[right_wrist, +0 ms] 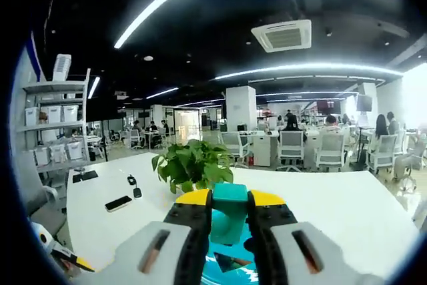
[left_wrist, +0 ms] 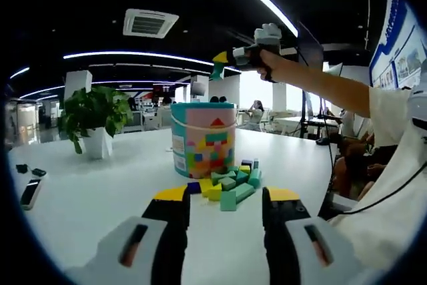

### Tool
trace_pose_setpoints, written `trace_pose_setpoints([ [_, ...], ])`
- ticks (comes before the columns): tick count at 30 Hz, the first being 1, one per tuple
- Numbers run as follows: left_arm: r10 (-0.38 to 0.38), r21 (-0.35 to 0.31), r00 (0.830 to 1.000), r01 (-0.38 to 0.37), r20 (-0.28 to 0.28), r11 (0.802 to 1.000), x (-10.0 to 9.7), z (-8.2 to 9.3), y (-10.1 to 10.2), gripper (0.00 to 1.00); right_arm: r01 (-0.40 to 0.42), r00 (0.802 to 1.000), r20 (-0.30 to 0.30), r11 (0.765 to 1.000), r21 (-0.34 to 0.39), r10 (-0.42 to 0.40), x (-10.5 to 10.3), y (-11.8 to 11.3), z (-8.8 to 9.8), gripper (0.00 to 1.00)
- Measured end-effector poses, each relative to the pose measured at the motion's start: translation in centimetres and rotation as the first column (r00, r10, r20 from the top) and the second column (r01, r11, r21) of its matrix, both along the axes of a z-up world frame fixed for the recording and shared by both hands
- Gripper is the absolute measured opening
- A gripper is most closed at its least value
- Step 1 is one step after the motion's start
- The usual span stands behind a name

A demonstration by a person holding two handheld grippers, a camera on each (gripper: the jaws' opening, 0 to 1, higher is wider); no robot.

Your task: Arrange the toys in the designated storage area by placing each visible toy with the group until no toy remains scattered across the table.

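Note:
A tall round bucket [left_wrist: 203,139] printed with coloured blocks stands on the white table [left_wrist: 100,191]. At its foot lies a pile of several green, teal, yellow and blue toy blocks [left_wrist: 231,185]. My left gripper [left_wrist: 227,196] hovers low in front of the pile, open, with nothing between its jaws. My right gripper [left_wrist: 227,58], held in a person's hand, hangs high over the bucket. In the right gripper view my right gripper [right_wrist: 229,198] is shut on a teal block [right_wrist: 230,221], and the bucket's blue inside [right_wrist: 230,261] shows right beneath it.
A potted plant [left_wrist: 97,118] stands on the far left of the table, with a phone [left_wrist: 30,191] and small black items [left_wrist: 30,169] near the left edge. The person's arm [left_wrist: 320,85] reaches in from the right. Office chairs [right_wrist: 330,148] stand beyond the table.

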State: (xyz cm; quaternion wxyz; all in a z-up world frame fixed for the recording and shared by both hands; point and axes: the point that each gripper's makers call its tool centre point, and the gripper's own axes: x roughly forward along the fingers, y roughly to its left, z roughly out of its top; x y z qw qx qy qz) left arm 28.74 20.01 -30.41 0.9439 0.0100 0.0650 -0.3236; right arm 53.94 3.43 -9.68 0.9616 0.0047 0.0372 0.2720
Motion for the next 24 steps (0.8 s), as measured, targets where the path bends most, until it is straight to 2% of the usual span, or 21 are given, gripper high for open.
trace_pose_setpoints([
  [8, 0.018, -0.001, 1.0, -0.018, -0.001, 1.0, 0.0, 0.1, 0.7, 0.43, 0.031, 0.999, -0.032, 0.999, -0.018, -0.032, 1.2, 2.1, -1.5, 0.2],
  [11, 0.028, 0.006, 1.0, -0.028, -0.001, 1.0, 0.0, 0.0, 0.9, 0.42, 0.049, 0.998, -0.047, 0.999, 0.005, -0.049, 1.7, 2.8, -2.0, 0.2],
  [14, 0.034, 0.009, 0.999, -0.034, -0.004, 0.999, 0.1, -0.2, 1.1, 0.42, 0.065, 0.997, -0.037, 0.996, -0.055, -0.067, 2.4, 3.5, -3.2, 0.2],
  [18, 0.054, -0.007, 0.998, -0.054, -0.01, 0.999, 0.3, -0.1, 1.7, 0.41, 0.078, 0.995, -0.054, 0.994, -0.073, -0.082, 2.9, 4.0, -4.5, 0.2],
  [24, 0.056, -0.016, 0.998, -0.056, 0.001, 0.998, 0.2, 0.4, 1.7, 0.41, 0.113, 0.992, -0.051, 0.988, -0.102, -0.119, 3.9, 3.9, -5.5, 0.2],
])
